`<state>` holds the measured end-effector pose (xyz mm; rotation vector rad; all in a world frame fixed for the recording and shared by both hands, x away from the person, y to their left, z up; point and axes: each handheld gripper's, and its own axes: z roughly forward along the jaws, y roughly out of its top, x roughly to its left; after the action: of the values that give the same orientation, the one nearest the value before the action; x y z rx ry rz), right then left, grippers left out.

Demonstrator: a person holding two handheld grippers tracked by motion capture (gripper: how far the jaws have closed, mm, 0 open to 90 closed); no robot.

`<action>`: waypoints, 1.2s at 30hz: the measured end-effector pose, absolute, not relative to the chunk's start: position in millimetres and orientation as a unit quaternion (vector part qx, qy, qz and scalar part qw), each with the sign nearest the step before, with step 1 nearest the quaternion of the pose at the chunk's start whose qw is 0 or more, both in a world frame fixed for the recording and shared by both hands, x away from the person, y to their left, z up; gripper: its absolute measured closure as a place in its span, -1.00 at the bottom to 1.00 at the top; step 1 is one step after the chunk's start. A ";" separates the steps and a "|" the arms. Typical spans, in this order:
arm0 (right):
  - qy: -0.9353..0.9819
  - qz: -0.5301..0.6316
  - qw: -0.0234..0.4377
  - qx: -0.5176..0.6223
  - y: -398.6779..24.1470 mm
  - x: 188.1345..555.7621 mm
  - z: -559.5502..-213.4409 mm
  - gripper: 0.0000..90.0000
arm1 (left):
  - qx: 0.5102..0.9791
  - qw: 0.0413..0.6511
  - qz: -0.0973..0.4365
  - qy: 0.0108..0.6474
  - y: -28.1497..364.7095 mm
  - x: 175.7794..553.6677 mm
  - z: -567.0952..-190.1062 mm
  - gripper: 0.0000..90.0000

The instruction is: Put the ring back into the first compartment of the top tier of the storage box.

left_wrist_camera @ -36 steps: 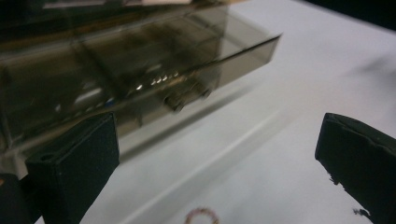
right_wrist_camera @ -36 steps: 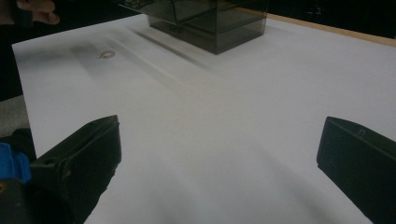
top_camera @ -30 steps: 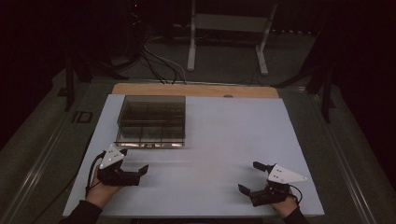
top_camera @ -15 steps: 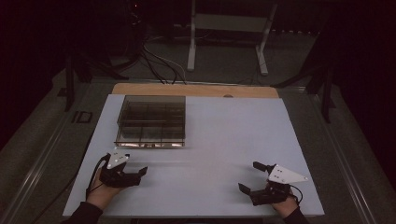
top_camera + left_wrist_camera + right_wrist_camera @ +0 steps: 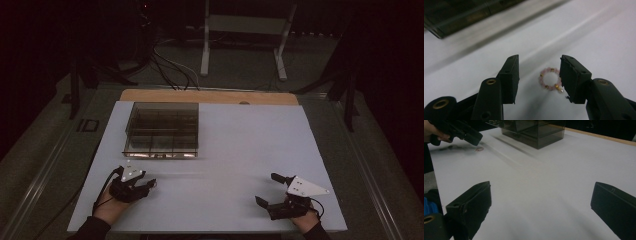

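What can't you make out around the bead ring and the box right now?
- Bead ring: left gripper view, the right-hand jaw covers its edge, so contact is unclear.
- Box compartments: high view, dark tinted walls hide any contents.
- Left gripper: high view, the ring there is too small.

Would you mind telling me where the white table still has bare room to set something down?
Free: the wide stretch of the white table right of the smoked compartment box, and the middle strip between the left gripper and right gripper. Tight: around the pink bead ring, between the left gripper's closing jaws.
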<state>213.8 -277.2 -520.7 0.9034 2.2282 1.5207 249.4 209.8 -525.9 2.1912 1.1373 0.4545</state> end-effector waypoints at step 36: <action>0.779 0.523 0.145 0.313 -275.6 214.3 -522.1 -0.94 | 0.844 0.289 0.159 0.423 202.8 254.9 -532.2 1.00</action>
<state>214.3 -275.6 -522.1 0.9024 2.2458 1.5063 254.9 202.8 -532.2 2.2541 1.1281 0.4238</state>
